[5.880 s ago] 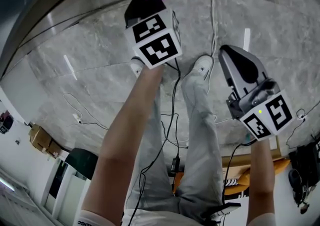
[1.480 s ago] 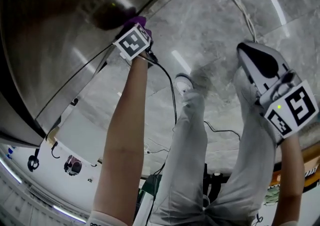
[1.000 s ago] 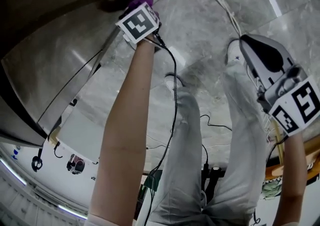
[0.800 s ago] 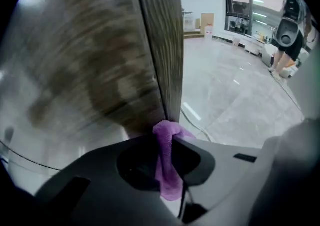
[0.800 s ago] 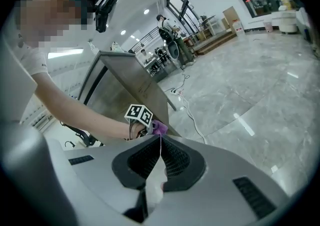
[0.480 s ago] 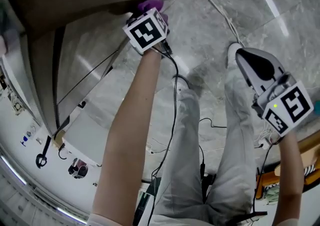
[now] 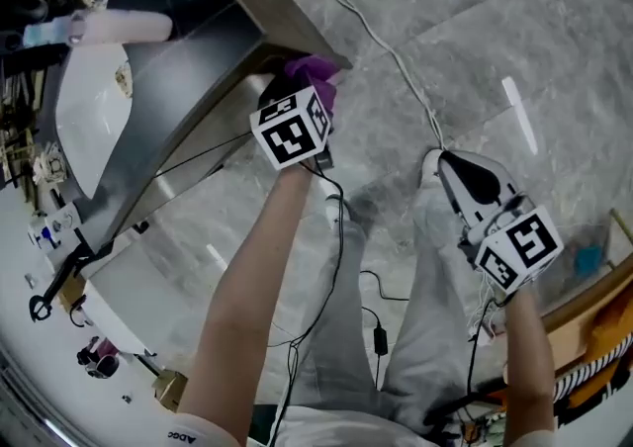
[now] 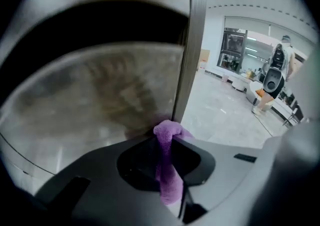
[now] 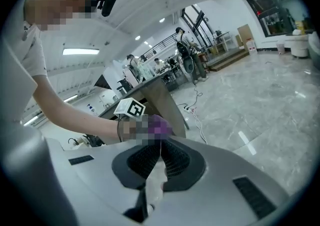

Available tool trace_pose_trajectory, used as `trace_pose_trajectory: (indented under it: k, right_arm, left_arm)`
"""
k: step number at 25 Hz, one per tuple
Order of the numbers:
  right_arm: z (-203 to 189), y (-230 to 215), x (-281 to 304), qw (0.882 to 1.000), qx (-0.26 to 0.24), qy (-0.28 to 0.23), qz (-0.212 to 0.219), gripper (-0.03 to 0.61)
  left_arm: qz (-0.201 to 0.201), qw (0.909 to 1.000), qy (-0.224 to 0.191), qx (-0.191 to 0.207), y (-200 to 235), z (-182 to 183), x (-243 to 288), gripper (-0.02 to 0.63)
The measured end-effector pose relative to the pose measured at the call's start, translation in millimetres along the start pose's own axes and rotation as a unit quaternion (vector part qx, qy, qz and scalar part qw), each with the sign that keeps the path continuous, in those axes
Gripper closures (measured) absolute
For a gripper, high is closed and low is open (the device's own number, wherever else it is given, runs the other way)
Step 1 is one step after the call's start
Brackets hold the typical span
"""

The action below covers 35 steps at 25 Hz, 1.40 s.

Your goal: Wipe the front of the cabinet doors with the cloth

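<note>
The left tool (image 7: 296,102) has its two jaws shut tight on the purple cloth (image 7: 315,70). A bunched bit of cloth sticks out past the jaws. It looks pressed on the grey cabinet door (image 8: 100,85). The cloth sits just beside the door's right edge (image 8: 193,55), at the corner of the cabinet.

The right tool (image 7: 473,181) has its jaws together with nothing in them. It hangs on the right, well apart from the cabinet, above the person's leg (image 7: 435,307). It is not helping with the wipe.

I think the job in hand is the wiping itself, and this wipe has run out to the end of the door. Most of the door lies to the left of the cloth, so the next wipe should go back that way. The left tool needs to push the cloth flat on the door and slide it slowly, so it does not slip out of the jaws.

Watch the corner. Past that edge there is only floor (image 7: 514,30), so a wipe to the right would fall off the door. The far side and the right side have lots of open floor. A white cable (image 7: 381,35) lies there, running far away from the cabinet. A black cable (image 7: 337,237) hangs from the left tool, near the legs. It could catch on a big swing, so the arm should move gently.
</note>
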State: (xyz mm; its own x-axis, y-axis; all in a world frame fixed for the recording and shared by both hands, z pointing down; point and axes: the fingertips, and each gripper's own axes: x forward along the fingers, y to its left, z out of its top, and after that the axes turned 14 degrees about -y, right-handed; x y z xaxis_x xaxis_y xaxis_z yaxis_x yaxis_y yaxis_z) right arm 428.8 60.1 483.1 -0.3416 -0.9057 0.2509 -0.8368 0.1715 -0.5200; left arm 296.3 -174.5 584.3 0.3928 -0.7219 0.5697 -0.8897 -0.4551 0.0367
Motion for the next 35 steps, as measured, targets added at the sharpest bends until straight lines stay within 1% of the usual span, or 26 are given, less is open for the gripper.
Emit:
trace_pose_trajectory:
  k: [2,5,8,9,11,12,14,15,17,18,19,22,24,26,29,32,35]
  right_arm:
    - [11.4,16.2,-9.3,1.000,0.002,-0.011,-0.006,0.551]
    - [30.8,40.7,-26.1,1.000,-0.004,-0.028,-0.009,0.551]
    - [49.4,68.9,-43.7,0.999,-0.004,-0.046,-0.019,0.551]
    - [55.8,77.1,-48.9,0.998,-0.006,-0.052,-0.023,0.551]
    - [70.5,88.0,-58.3,0.997,-0.018,-0.062,-0.034,0.551]
    - [79.3,90.9,-62.4,0.997,-0.027,-0.067,-0.039,0.551]
    - [97.7,97.9,-70.0,0.995,-0.045,-0.079,-0.047,0.551]
    - [105.1,104.1,-74.0,0.994,-0.051,-0.084,-0.051,0.551]
    - [115.0,120.0,-82.1,0.992,-0.057,-0.093,-0.061,0.551]
    - [118.8,127.7,-85.7,0.991,-0.059,-0.097,-0.066,0.551]
    - [122.2,135.4,-88.8,0.991,-0.060,-0.100,-0.070,0.551]
    - [132.6,164.1,-96.5,0.989,-0.065,-0.107,-0.077,0.551]
    - [143.9,184.5,-97.4,0.988,-0.072,-0.113,-0.075,0.551]
    - [158.0,205.8,-94.8,0.987,-0.082,-0.117,-0.068,0.551]
    - [175.8,245.7,-92.3,0.987,-0.097,-0.118,-0.053,0.551]
    - [197.0,293.3,-92.2,0.985,-0.113,-0.127,-0.041,0.551]
    - [225.9,347.6,-92.1,0.978,-0.127,-0.165,-0.033,0.551]
  left_arm:
    - [-0.008,0.9998,-0.019,0.002,-0.3,24.9,-17.6,0.568]
    - [-0.018,0.9984,-0.052,-0.014,-3.7,60.2,-42.2,0.568]
    - [-0.026,0.9967,-0.076,-0.012,-1.7,87.1,-68.0,0.568]
    - [-0.029,0.9966,-0.075,-0.021,0.2,91.7,-74.3,0.568]
    - [-0.030,0.9946,-0.081,-0.057,2.0,100.0,-83.7,0.568]
    - [-0.031,0.9924,-0.097,-0.069,0.7,108.5,-88.0,0.568]
    - [-0.043,0.9885,-0.128,-0.068,-4.7,129.8,-96.3,0.568]
    - [-0.053,0.9880,-0.128,-0.068,-6.0,136.2,-100.8,0.568]
    - [-0.070,0.9879,-0.112,-0.080,-3.6,138.3,-113.0,0.568]
    - [-0.076,0.9872,-0.113,-0.082,-1.3,139.3,-121.6,0.568]
    - [-0.082,0.9861,-0.123,-0.075,1.0,142.8,-132.4,0.568]
    - [-0.108,0.9790,-0.166,-0.046,9.2,163.6,-173.3,0.568]
    - [-0.119,0.9731,-0.193,-0.043,22.0,184.4,-201.0,0.568]
    - [-0.122,0.9667,-0.221,-0.043,41.5,207.5,-231.3,0.568]
    - [-0.140,0.9551,-0.258,-0.042,69.9,232.9,-289.7,0.568]
    - [-0.161,0.9455,-0.279,-0.047,95.7,244.6,-356.5,0.568]
    - [-0.168,0.9409,-0.289,-0.052,123.3,251.1,-416.3,0.568]
